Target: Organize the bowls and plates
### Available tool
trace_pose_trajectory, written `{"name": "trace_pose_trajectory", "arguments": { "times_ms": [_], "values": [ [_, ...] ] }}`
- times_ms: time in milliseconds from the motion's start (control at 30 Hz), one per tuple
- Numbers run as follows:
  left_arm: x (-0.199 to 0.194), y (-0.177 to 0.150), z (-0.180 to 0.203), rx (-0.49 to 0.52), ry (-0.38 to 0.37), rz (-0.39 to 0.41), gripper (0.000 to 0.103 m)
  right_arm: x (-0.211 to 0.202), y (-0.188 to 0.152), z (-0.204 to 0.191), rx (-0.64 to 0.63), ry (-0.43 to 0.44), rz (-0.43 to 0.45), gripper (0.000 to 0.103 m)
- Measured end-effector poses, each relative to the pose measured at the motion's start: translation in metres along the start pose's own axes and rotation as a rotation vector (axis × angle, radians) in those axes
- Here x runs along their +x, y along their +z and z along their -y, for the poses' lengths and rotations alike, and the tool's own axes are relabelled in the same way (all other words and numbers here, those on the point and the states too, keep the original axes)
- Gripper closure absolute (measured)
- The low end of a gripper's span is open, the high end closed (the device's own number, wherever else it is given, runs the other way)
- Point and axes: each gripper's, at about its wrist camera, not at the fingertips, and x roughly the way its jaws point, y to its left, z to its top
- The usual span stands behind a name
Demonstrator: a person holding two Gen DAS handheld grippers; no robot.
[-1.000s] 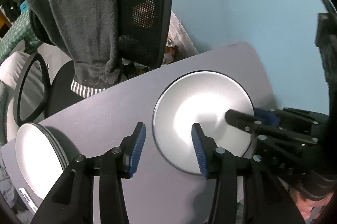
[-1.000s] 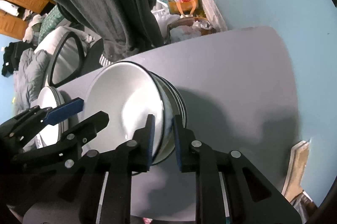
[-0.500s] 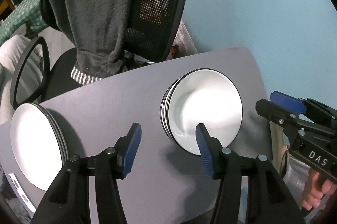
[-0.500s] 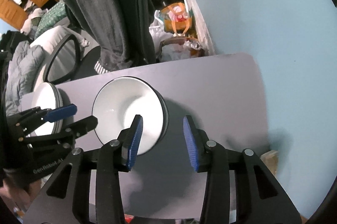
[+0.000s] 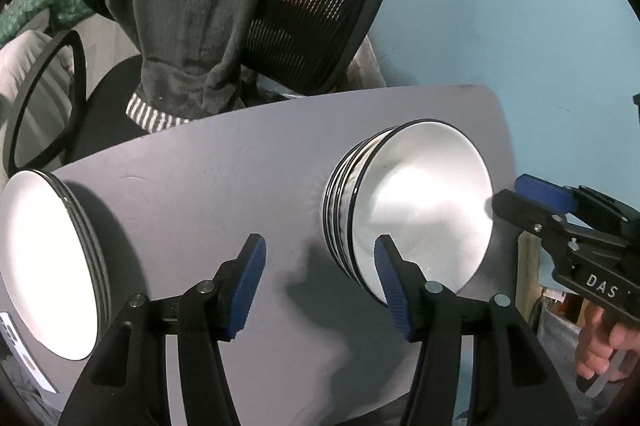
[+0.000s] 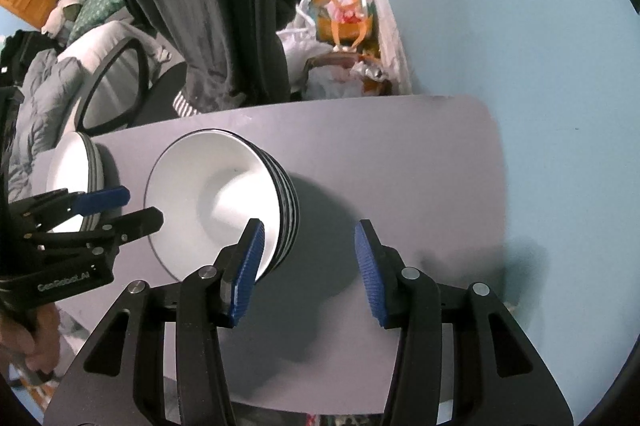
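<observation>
- Grey table (image 5: 224,161) carries the bowl stack (image 6: 224,201) at centre and the plate stack (image 5: 48,262) at nine o'clock.
- Right tool (image 6: 308,266) has just been opening, gaping and empty; left tool (image 5: 316,286) likewise parted, holding nothing.
- Careful: either tool's inner finger hovers over the bowl rim, and a careless swing could tip the stack.

Both grippers are black, with ribbed blue pads on the jaws and round silver screws on the arms. The left gripper (image 5: 318,280) carries white letters "GenRobot.AI", and the right gripper (image 6: 308,268) carries "DAS".

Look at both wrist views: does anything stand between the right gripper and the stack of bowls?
Nothing visible does. The right gripper hangs open just beside the stack of bowls, only bare table between them.
</observation>
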Motion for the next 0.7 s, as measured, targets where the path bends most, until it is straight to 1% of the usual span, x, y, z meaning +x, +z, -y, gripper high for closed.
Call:
{"name": "trace_pose_trajectory", "arguments": {
  "times_ms": [467, 600, 700],
  "values": [
    [0.039, 0.003, 0.002, -0.032, -0.020, -0.088, 0.045, 0.058, 0.016, 0.010, 0.022, 0.140, -0.148, 0.057],
    [0.043, 0.004, 0.000, -0.049, -0.040, -0.095, 0.045, 0.065, 0.018, 0.011, 0.018, 0.157, -0.162, 0.057],
    [0.046, 0.006, -0.004, -0.071, -0.080, -0.106, 0.045, 0.064, 0.020, 0.009, 0.005, 0.179, -0.158, 0.057]
  ]
}}
